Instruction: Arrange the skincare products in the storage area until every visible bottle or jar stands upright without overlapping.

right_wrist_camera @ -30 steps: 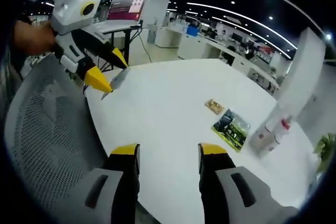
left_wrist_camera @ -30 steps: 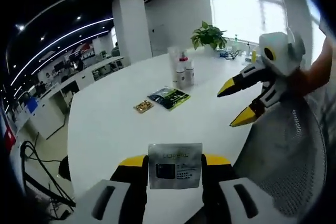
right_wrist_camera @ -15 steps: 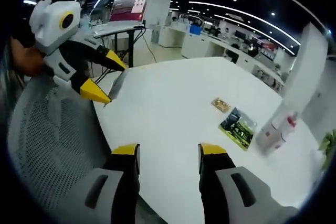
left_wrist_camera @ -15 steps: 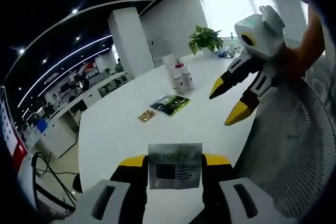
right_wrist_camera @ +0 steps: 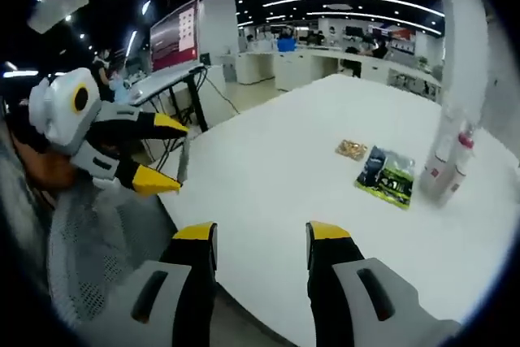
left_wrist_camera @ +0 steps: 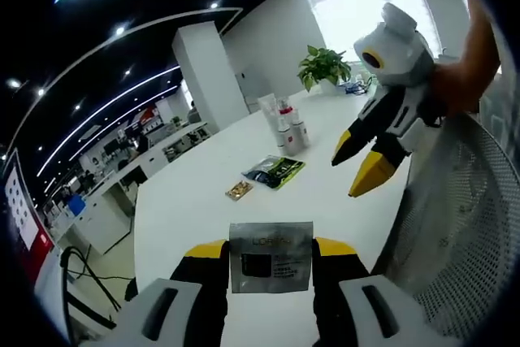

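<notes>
- The left gripper [left_wrist_camera: 270, 259] is hovering over the near edge of the white counter [left_wrist_camera: 195, 201], its jaws clamping a silver L'Oréal sachet [left_wrist_camera: 270, 256] held upright.
- The right gripper [right_wrist_camera: 262, 237] is hanging over the counter's near edge, jaws standing apart with nothing between them.
- Far across the counter, a cluster of white skincare bottles [left_wrist_camera: 286, 125] is standing upright beside a green-and-black packet [left_wrist_camera: 277, 171] and a small golden packet [left_wrist_camera: 238, 192], both lying flat.
- A mesh chair back [left_wrist_camera: 455, 225] is sitting at the right.
</notes>
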The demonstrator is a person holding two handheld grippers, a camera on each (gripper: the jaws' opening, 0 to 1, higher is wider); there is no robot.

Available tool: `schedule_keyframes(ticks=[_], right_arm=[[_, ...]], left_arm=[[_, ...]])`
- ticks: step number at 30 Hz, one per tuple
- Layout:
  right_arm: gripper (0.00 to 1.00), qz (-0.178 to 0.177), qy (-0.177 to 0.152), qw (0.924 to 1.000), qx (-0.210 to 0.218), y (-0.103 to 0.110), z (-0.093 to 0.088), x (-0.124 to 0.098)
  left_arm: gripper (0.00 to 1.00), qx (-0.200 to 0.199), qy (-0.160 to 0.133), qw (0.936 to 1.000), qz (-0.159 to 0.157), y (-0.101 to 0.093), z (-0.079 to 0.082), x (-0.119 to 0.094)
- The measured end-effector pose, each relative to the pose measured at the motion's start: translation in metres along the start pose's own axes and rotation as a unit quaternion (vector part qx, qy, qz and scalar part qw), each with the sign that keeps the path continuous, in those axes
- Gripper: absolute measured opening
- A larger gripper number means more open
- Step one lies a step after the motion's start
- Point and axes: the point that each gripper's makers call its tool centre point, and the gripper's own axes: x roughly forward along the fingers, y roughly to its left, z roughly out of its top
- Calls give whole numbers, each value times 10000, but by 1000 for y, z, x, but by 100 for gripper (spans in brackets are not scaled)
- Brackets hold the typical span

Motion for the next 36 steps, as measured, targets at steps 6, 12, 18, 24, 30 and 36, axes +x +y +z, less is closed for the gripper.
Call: schedule_keyframes(ticks=[6, 12, 18, 24, 30, 36], right_arm=[[42, 110, -523, 9917, 1169, 6, 11, 7], [38, 676, -528, 9902, 1106, 29, 14, 7], [28, 908, -315, 9913, 895, 39, 5, 12], [14, 1142, -231, 9883, 984, 45, 2, 12], [1, 1191, -165, 9920, 381, 49, -1, 9], [0, 743, -178, 9968, -225, 34, -1, 6]], left_arm=[[41, 132, 144, 9997, -137, -7, -5, 3], [41, 362, -70, 9988, -328, -21, 9, 4], [41, 575, -184, 9968, -521, -34, 15, 3], [41, 845, -393, 9935, -647, -43, 25, 2], [41, 865, -411, 9917, -861, -56, 27, 2], [36, 445, -337, 9942, -921, -50, 25, 0]])
